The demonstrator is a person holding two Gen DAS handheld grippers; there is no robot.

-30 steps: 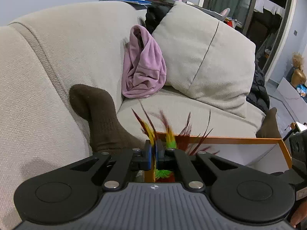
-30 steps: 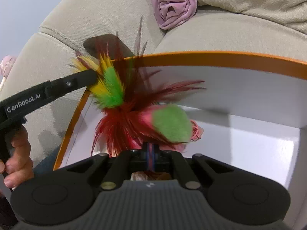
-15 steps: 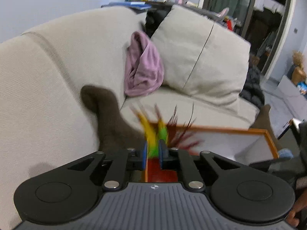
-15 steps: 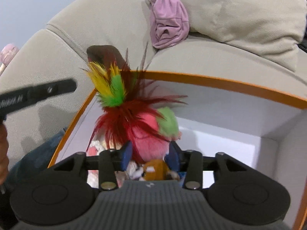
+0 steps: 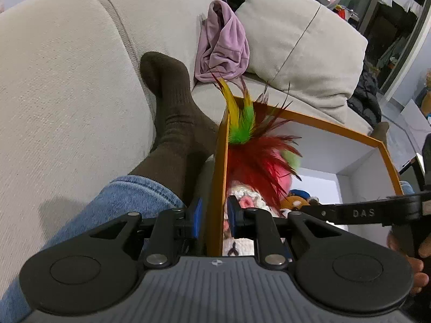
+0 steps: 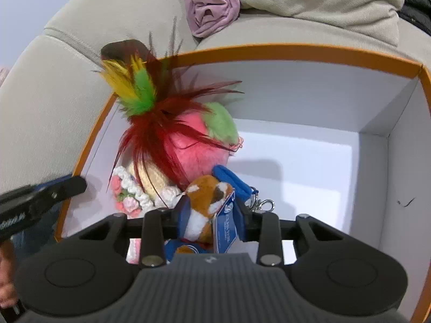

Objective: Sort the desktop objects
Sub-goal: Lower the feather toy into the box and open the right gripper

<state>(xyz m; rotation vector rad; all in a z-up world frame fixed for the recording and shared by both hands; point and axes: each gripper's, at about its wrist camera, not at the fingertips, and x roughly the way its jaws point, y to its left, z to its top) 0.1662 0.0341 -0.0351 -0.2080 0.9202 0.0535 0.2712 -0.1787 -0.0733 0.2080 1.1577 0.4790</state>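
An orange-rimmed white box (image 6: pixel 296 51) rests on the sofa; it also shows in the left wrist view (image 5: pixel 336 130). Inside, at its left end, lie a feather toy (image 6: pixel 150 113) with red, green and yellow plumes, a pink and green plush (image 6: pixel 199 140), a cream crochet toy with pink flowers (image 6: pixel 129 196) and a brown and white plush with a blue tag (image 6: pixel 210 202). The feather toy (image 5: pixel 250 145) stands above the rim in the left wrist view. My left gripper (image 5: pixel 214 218) is open and straddles the box's left wall. My right gripper (image 6: pixel 212 215) is open, empty, its jaws either side of the brown plush.
A person's leg in a brown sock (image 5: pixel 175 118) and jeans (image 5: pixel 121 202) lies left of the box. A lilac garment (image 5: pixel 223 45) and a cushion (image 5: pixel 301 43) sit on the sofa behind. The right half of the box floor (image 6: pixel 309 167) is bare.
Both grippers have opened and let go of the feather toy, which now lies in the box on the plush toys. The left gripper has dropped lower beside the box wall.
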